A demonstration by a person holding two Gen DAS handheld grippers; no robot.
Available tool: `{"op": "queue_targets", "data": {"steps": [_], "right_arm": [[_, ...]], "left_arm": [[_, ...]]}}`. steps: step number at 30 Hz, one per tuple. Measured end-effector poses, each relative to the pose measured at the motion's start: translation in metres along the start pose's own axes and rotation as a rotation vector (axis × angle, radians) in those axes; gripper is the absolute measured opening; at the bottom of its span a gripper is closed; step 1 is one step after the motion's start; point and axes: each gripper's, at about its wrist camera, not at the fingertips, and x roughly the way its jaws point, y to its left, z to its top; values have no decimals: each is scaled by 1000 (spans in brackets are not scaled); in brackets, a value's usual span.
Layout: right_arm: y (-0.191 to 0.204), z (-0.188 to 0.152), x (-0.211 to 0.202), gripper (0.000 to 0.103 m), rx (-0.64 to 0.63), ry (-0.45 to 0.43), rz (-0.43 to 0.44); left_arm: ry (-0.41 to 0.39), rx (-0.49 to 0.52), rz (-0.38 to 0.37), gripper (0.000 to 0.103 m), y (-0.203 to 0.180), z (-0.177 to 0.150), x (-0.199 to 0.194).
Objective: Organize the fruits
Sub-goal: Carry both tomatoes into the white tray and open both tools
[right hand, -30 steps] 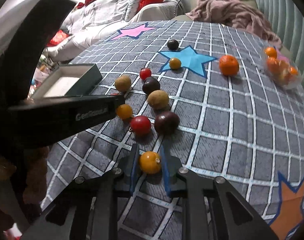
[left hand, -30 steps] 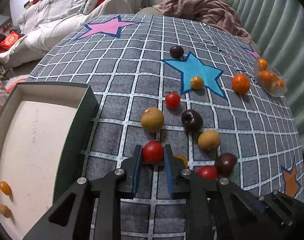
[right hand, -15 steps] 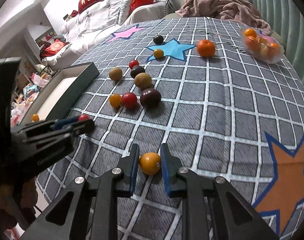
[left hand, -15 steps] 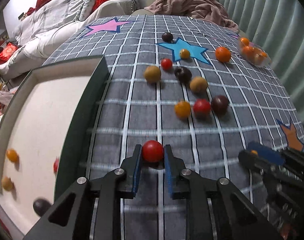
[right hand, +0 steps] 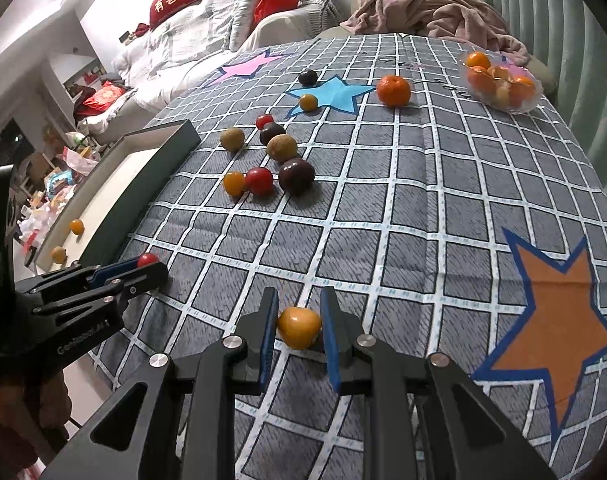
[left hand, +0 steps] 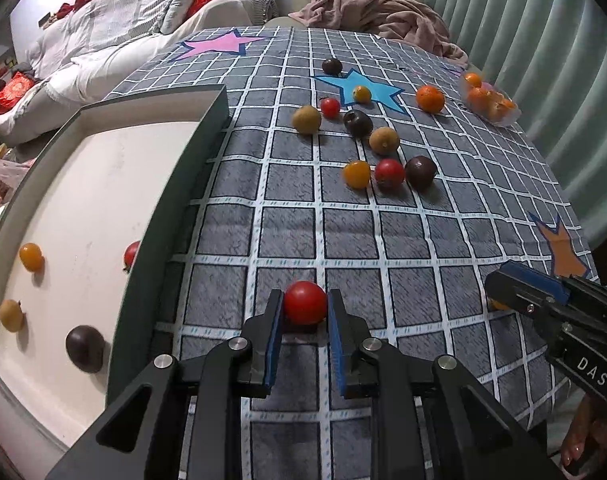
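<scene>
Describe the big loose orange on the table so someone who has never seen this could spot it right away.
Start at the blue star printed on the checked tablecloth. Just to its right, before the clear bowl of oranges, sits the big orange on its own. It is the largest loose fruit, solid bright orange, well apart from the small fruit cluster nearer the box.
</scene>
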Motion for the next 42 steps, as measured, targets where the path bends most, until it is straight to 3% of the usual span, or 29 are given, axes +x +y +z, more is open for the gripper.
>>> {"op": "queue_targets", "data": {"steps": [18, 42], "right_arm": [[42, 7, -7, 24, -57, 3, 4], [154, 60, 17, 24, -237, 18, 111]], "left_arm": [[-108, -46, -49, 23, 32, -3, -50], [-165, -213, 34, 23, 135, 3, -60]]}}
